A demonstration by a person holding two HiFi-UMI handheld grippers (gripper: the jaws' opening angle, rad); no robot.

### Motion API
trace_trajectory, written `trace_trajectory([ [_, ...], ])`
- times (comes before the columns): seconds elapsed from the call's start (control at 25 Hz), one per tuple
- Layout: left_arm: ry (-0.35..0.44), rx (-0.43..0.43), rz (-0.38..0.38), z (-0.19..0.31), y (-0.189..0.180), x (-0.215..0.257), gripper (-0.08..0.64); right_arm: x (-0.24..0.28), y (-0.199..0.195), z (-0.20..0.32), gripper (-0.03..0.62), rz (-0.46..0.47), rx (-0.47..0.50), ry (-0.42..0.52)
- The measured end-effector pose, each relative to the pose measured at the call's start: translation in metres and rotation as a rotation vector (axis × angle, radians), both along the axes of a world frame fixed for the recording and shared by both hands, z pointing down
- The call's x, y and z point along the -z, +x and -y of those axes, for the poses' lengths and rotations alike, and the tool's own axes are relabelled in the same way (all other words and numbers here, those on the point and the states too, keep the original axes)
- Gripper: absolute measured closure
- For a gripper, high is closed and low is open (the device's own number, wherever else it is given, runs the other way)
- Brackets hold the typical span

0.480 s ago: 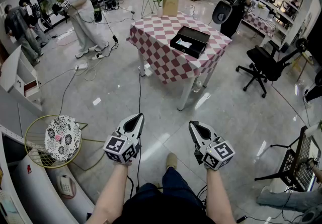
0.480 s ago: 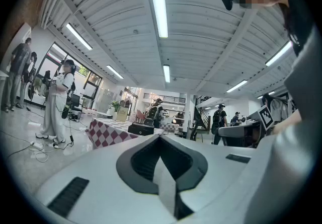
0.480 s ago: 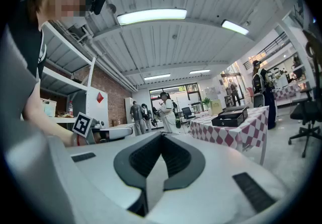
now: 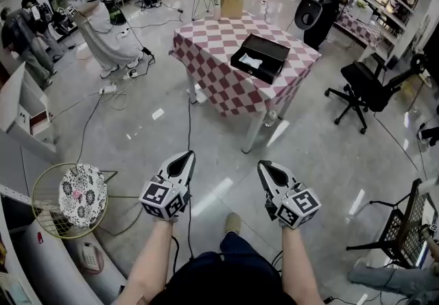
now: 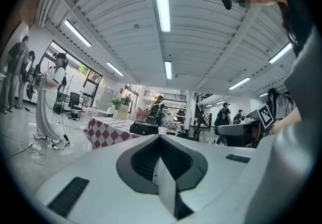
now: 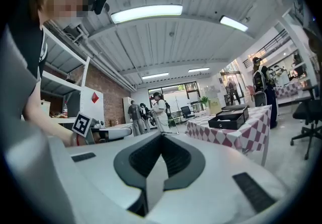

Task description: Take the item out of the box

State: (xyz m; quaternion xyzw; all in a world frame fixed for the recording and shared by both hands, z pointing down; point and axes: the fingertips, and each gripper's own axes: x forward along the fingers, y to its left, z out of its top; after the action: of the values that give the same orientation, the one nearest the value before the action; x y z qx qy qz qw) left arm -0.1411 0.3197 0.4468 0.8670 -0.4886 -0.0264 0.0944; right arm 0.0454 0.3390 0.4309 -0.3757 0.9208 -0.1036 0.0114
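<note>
An open black box [image 4: 259, 58] lies on the table with the red-and-white checked cloth [image 4: 219, 74], several steps ahead of me. A white item [image 4: 250, 61] rests inside the box. My left gripper [image 4: 186, 157] and right gripper [image 4: 263, 167] are held level at waist height over the floor, far short of the table. Both are shut with nothing between the jaws. The left gripper view shows its closed jaws, with the box [image 5: 144, 128] and the table [image 5: 103, 133] small in the distance. In the right gripper view the box [image 6: 229, 118] sits on the table [image 6: 241, 136], off to the right.
A round patterned cushion on a wire stand [image 4: 82, 195] is at my left. Cables [image 4: 189, 112] trail over the floor towards the table. A black office chair [image 4: 367, 88] stands right of the table, and a black wire chair [image 4: 401, 228] at the far right. People [image 4: 92, 12] stand at the back left.
The person in white at the back left has stepped further left. The floor has slid slightly towards me in the head view. Both grippers stay shut and side by side.
</note>
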Motion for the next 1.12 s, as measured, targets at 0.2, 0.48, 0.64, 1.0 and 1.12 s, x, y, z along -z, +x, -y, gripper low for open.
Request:
trace_trajectory([
  [0.2, -0.001, 0.003, 0.008, 0.041, 0.008, 0.000, 0.557, -0.005, 0.006, 0.043, 0.589, 0.002, 0.003, -0.011],
  [0.48, -0.009, 0.025, 0.002, 0.086, 0.019, 0.002, 0.557, -0.006, 0.013, 0.091, 0.588, -0.006, 0.032, -0.028],
  [0.64, -0.010, 0.042, 0.002, 0.109, 0.025, 0.005, 0.557, -0.003, 0.023, 0.118, 0.588, -0.003, 0.040, -0.031],
  [1.0, 0.013, 0.075, -0.001, 0.154, 0.045, 0.004, 0.557, -0.001, 0.040, 0.168, 0.588, -0.037, 0.082, 0.000],
  [1.12, 0.021, 0.079, -0.004, 0.162, 0.051, 0.003, 0.557, -0.003, 0.044, 0.178, 0.588, -0.033, 0.088, 0.002],
])
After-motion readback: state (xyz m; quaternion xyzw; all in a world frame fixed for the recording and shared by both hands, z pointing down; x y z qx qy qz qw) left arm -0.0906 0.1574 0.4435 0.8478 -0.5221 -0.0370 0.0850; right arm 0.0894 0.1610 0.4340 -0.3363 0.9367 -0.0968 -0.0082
